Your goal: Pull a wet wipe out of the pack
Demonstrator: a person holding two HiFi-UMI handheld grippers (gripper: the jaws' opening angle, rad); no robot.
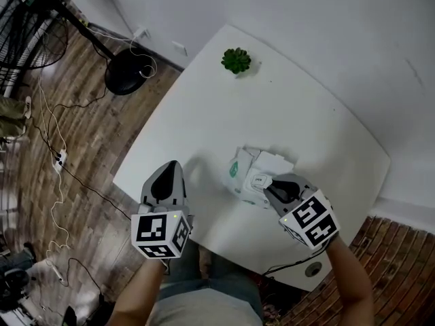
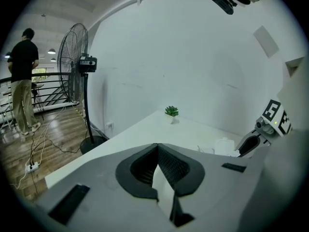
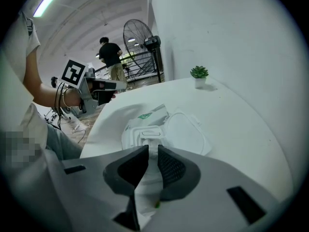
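**White table, wipe pack under the right gripper**

White tabletop (image 1: 292, 107) runs through the middle of the head view, with brown wooden floor (image 1: 88, 148) to its left. At the lower left the left gripper (image 1: 170, 168) hangs over the table's near edge. In its own view its jaws (image 2: 157, 146) meet at the tips and hold nothing.

At the lower right, the right gripper (image 1: 266, 183) points at the soft white wet-wipe pack with a green mark (image 1: 243, 168), which lies flat near the frame's centre. In the right gripper view the jaws (image 3: 149, 149) stand a narrow slit apart, just short of the pack's white rectangular flip lid (image 3: 149, 133). Contact cannot be made out. A flat white rounded piece (image 3: 186, 132) lies against the pack's right side.

Farther up, a small green potted plant (image 1: 236, 60) sits near the far edge. Beyond the table stands a black pedestal fan (image 2: 72, 62), and a person in a dark top (image 2: 21, 81) stands at the far left of the left gripper view.
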